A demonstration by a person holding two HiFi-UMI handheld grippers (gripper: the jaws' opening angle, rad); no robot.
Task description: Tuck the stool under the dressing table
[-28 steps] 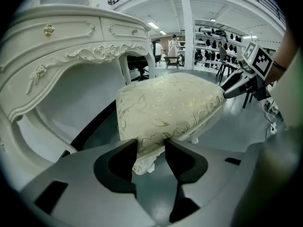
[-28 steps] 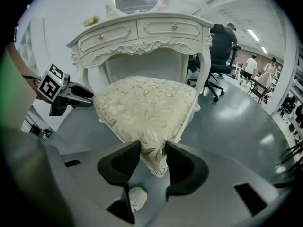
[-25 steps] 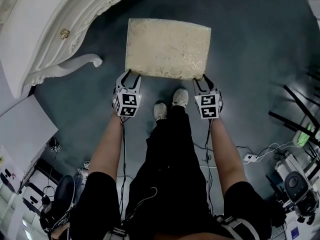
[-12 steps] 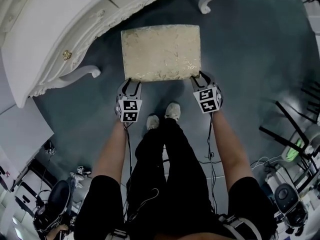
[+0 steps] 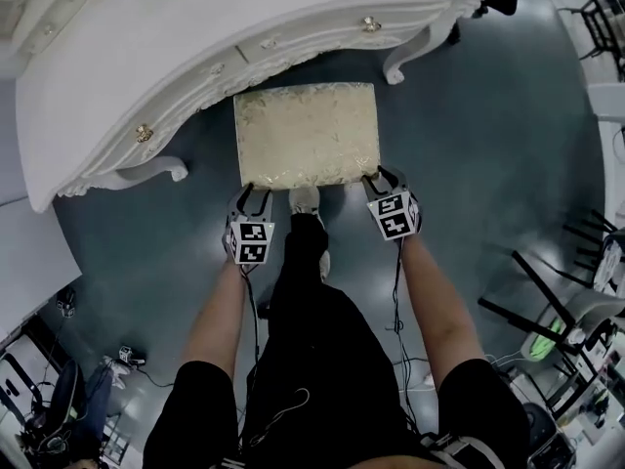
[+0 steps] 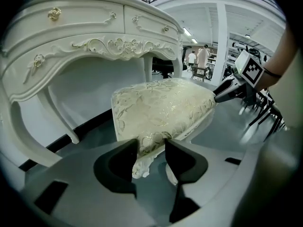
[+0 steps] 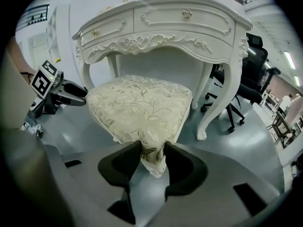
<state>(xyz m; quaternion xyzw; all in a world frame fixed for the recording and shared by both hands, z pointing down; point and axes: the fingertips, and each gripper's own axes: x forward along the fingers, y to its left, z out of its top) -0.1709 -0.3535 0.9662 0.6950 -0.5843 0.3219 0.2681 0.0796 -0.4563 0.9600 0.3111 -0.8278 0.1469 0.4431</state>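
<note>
The stool (image 5: 306, 135) is standing on the grey floor (image 5: 488, 164) at twelve o'clock from the person. Its far edge is lying right at the front rim of the white dressing table (image 5: 195, 47), facing the gap between the table's curved legs. The left gripper (image 5: 251, 193) is pinching the cushion's corner at seven o'clock, with its jaws pressing the gold-patterned cloth from both sides. The right gripper (image 5: 380, 178) is pinching the corner at five o'clock in the same way. A shoe (image 5: 305, 200) is sitting just beside the stool's near edge at six o'clock, between the two grippers.
</note>
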